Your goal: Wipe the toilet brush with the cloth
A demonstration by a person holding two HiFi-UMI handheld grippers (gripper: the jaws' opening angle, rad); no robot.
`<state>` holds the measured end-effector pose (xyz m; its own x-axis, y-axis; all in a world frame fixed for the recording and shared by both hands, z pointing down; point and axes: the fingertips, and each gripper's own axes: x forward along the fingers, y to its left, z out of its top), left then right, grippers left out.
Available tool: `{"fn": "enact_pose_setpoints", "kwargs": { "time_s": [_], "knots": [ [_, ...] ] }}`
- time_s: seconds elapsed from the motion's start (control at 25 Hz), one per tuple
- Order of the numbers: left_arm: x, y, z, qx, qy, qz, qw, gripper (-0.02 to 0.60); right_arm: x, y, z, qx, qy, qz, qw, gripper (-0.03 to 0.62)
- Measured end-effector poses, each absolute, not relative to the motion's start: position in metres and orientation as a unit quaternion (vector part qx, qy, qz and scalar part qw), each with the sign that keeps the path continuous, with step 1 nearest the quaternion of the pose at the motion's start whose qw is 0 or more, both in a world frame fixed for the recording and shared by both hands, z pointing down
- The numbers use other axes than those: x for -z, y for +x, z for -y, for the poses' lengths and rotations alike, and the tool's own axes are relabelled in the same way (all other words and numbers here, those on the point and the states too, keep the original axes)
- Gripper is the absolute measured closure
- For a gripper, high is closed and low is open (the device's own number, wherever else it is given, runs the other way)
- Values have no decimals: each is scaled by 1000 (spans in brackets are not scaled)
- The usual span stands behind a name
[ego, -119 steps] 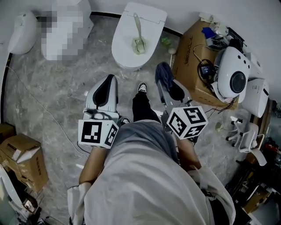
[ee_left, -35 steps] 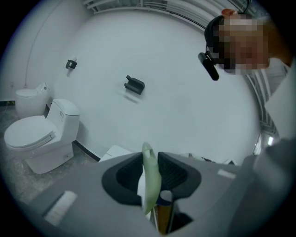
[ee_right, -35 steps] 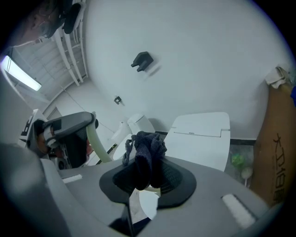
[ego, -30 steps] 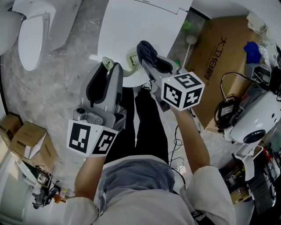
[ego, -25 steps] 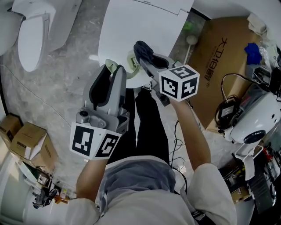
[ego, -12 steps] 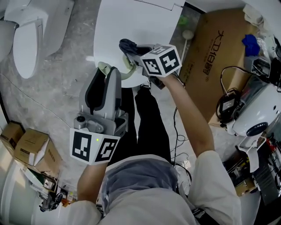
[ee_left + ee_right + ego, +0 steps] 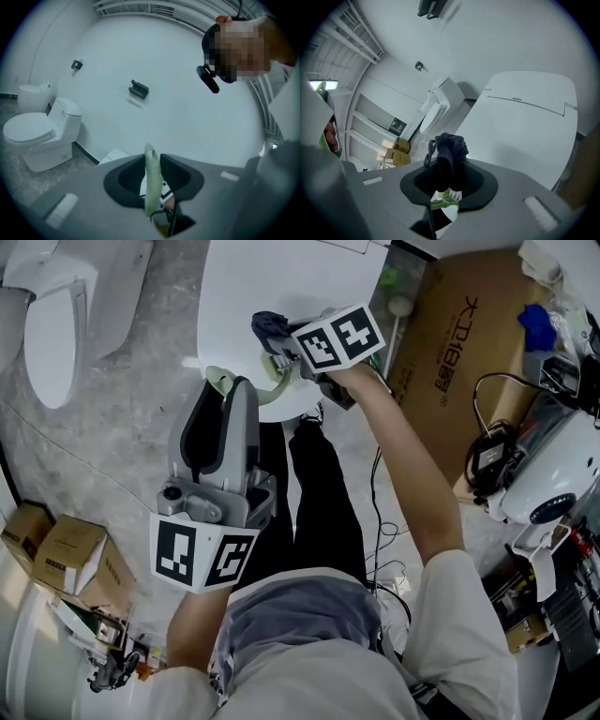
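Note:
My left gripper (image 7: 232,390) is shut on the pale green handle of the toilet brush (image 7: 150,183), which stands upright between its jaws. The brush's green head with white bristles (image 7: 453,194) shows just beneath the right jaws. My right gripper (image 7: 279,337) is shut on a dark blue cloth (image 7: 269,326), bunched above the jaws (image 7: 448,152). The cloth sits right over the brush head (image 7: 277,371), above the front of the closed white toilet lid (image 7: 281,282). I cannot tell whether cloth and bristles touch.
A second white toilet (image 7: 52,320) stands at the left on the marbled floor. A large cardboard box (image 7: 469,352) lies at the right with cables and white equipment (image 7: 548,484) beyond. Small cartons (image 7: 66,559) sit at lower left. The person's legs are below the grippers.
My right gripper has carried the cloth left and further out, over to the brush head at the toilet's front. The left gripper with the brush has stayed nearly in place.

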<state>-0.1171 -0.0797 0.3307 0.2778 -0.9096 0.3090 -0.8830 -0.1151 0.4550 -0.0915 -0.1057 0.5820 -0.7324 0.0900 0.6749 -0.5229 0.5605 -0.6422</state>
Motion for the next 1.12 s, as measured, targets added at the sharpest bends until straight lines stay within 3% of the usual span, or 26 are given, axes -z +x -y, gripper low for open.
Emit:
{"fn": "enact_pose_setpoints", "kwargs": {
  "time_s": [1.12],
  "knots": [
    [-333,-118,78,30,744,602,288,581,-627,-95,118,-464,106,765,434,514]
  ]
}}
